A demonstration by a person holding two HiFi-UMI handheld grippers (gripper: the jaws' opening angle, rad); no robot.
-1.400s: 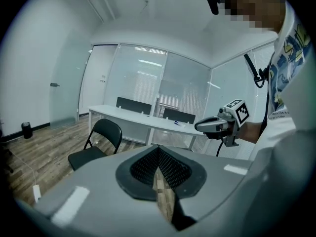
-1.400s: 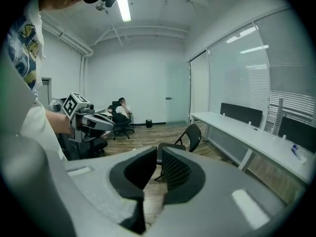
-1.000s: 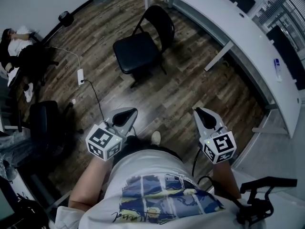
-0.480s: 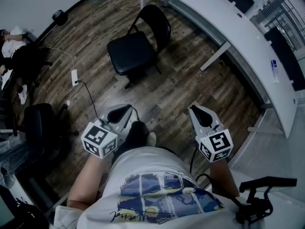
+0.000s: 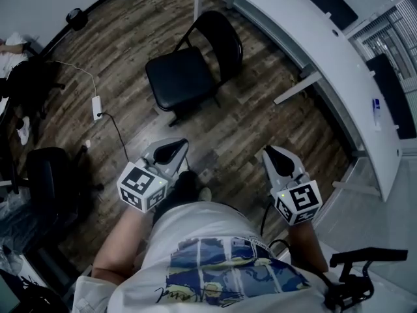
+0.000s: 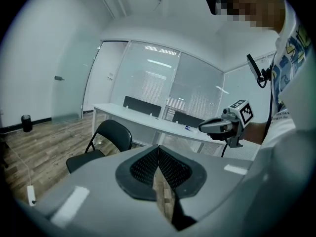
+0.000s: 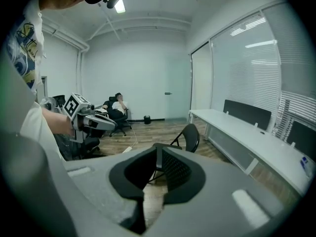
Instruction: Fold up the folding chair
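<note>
Black metal folding chair (image 5: 186,77) is standing unfolded at upper centre of the head view, well apart from both tools. Left gripper (image 5: 174,150) and right gripper (image 5: 277,158) are sitting closed, empty. Judged risk: unopened jaws glancing off the frame, tipping it.

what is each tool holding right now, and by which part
Nothing. The left tool and the right tool are both shut with nothing between their jaws; the folding chair stands unfolded ahead, untouched.
</note>
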